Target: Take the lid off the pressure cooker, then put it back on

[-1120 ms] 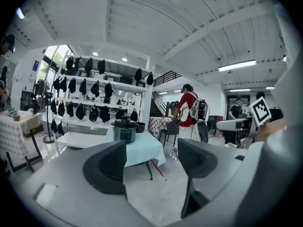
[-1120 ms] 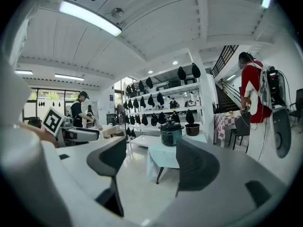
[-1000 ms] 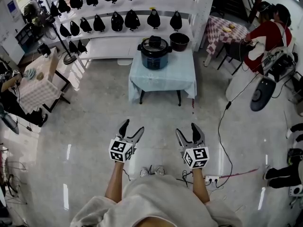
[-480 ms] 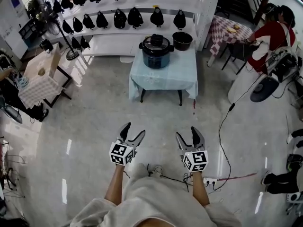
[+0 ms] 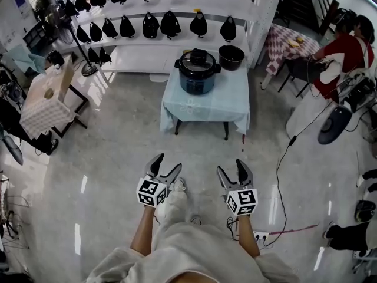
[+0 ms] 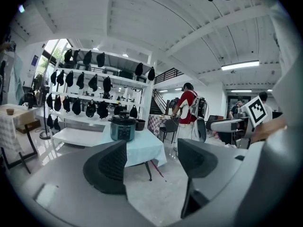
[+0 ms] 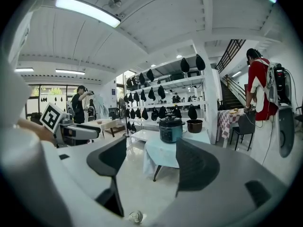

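The pressure cooker stands on a small tabletop with a light blue cloth over it. The lid sits on top of the cooker. Just beside the cooker, on the same tabletop, is a black pot with no lid. White shelves with a row of dark things on them stand behind the tabletop.

The person stands on the shiny floor, well apart from the tabletop, and holds both grippers out low in front. The left gripper has its jaws spread apart, and nothing is between them. The right gripper has its jaws spread apart too, and they hold nothing. Both grippers point toward the tabletop. In the left gripper view the cooker shows far off, above the left jaw. In the right gripper view it shows far off, between the two jaws.

A person in a red top is off to the right, near a table with a checked cloth.
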Motion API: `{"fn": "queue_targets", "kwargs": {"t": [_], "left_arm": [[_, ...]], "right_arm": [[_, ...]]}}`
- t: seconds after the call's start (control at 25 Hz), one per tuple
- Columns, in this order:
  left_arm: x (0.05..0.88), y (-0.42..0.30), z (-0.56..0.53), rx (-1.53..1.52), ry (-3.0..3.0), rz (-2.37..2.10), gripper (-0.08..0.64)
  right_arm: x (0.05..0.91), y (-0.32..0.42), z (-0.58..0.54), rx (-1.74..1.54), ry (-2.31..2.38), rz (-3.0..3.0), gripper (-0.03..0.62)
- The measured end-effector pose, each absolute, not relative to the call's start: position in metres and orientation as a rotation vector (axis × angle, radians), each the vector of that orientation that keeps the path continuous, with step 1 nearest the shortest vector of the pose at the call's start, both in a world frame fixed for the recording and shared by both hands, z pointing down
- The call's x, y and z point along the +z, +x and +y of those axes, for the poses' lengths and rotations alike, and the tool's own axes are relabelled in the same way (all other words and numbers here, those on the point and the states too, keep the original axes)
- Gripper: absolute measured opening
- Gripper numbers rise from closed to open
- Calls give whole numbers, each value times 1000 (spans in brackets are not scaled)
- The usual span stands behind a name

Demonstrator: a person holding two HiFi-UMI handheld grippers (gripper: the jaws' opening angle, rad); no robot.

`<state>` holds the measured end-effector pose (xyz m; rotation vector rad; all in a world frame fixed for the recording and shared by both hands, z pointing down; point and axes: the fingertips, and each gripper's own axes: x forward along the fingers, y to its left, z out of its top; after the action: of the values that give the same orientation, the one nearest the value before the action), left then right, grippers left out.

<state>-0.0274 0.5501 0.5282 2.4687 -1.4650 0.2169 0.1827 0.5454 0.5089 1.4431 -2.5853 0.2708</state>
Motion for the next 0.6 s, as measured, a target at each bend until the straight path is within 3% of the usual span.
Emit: {"fn": "queue_targets", "kwargs": {"t": [0.6], "left_arm": [[513,-97,321,177,2538,-1387,320]], "right_arm": [[495,103,333,254,1512,-2540,303]]}}
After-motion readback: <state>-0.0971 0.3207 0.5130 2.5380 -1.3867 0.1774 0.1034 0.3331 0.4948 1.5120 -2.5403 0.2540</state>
